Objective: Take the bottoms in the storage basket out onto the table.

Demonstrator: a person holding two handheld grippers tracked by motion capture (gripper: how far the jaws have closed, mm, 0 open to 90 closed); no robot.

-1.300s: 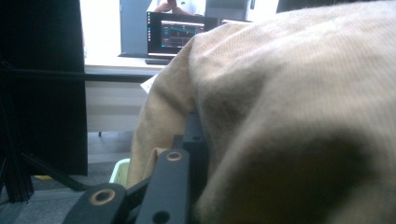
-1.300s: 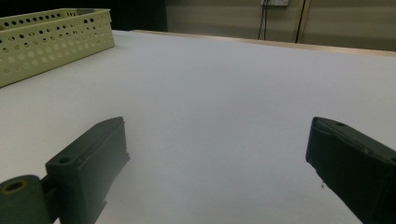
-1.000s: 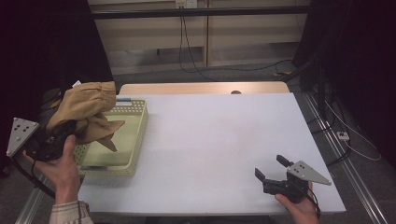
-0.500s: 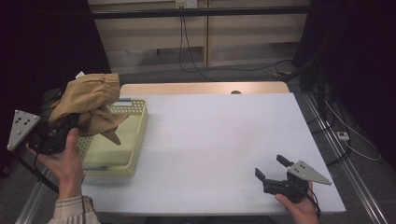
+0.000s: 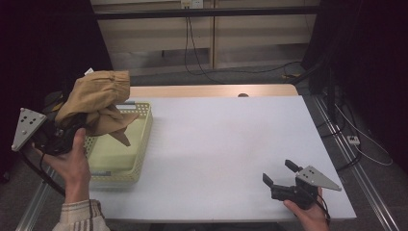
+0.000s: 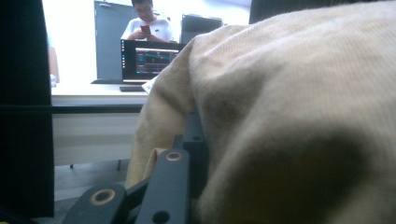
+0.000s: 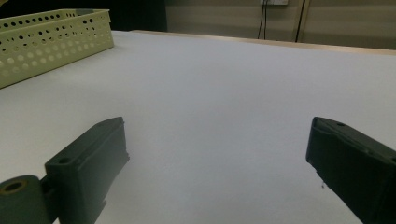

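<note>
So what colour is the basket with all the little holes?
Pale yellow-green. The basket shows best in the high view.

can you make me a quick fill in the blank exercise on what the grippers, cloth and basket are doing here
1. The left gripper holds a tan ____ lifted above the table.
2. The perforated yellow basket sits on the ____ side of the white table in the high view.
3. The right gripper has its jaws ____, with nothing between them.

Missing words: cloth; left; open
</note>
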